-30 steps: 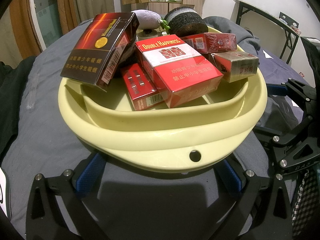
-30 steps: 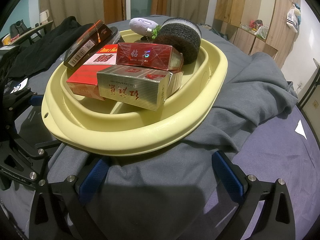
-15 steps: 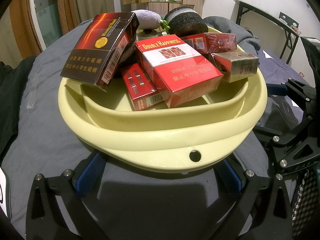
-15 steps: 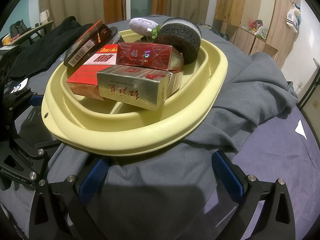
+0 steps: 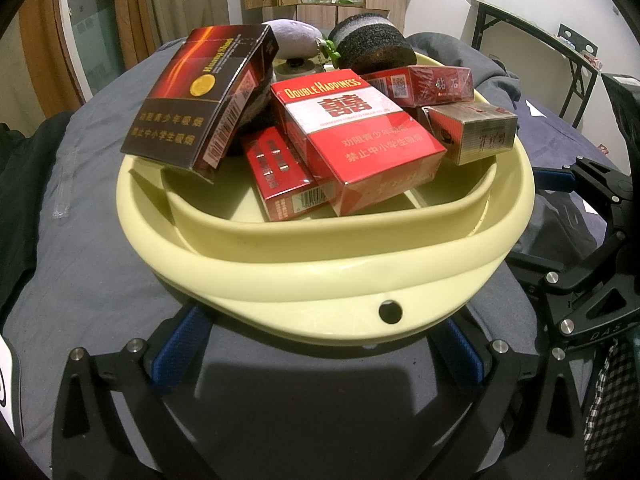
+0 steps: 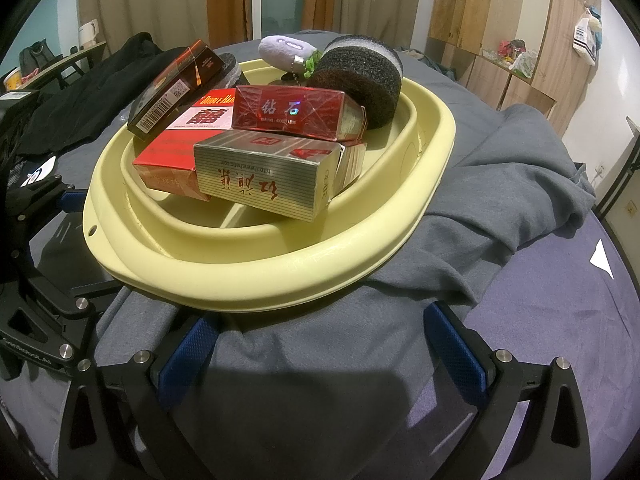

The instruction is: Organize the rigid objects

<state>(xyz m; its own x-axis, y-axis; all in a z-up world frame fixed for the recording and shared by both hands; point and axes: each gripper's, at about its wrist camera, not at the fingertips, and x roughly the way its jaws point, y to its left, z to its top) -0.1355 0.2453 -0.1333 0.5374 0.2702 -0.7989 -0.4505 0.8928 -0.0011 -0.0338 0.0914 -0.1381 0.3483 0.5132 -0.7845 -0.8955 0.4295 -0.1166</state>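
A pale yellow basin point(image 5: 320, 276) point(image 6: 256, 284) sits on grey cloth and holds several cigarette packs. A dark brown pack point(image 5: 200, 96) leans on its left rim, a red Double Happiness pack point(image 5: 356, 140) lies in the middle, a small red pack point(image 5: 280, 176) below it, a silver pack point(image 6: 272, 176) and a red foil pack point(image 6: 292, 112) to the right. A black round sponge point(image 6: 360, 76) and a lilac plush point(image 6: 284, 52) rest at the back. My left gripper point(image 5: 320, 344) stands open just before the basin's near rim. My right gripper point(image 6: 320, 344) is open at the basin's other side, empty.
Grey clothing point(image 6: 512, 184) is bunched under and right of the basin on a purple-grey bedsheet point(image 6: 560, 320). Black clothing point(image 6: 80, 92) lies at the left. Wooden cabinets point(image 6: 500, 20) and a black folding table point(image 5: 540, 44) stand beyond the bed.
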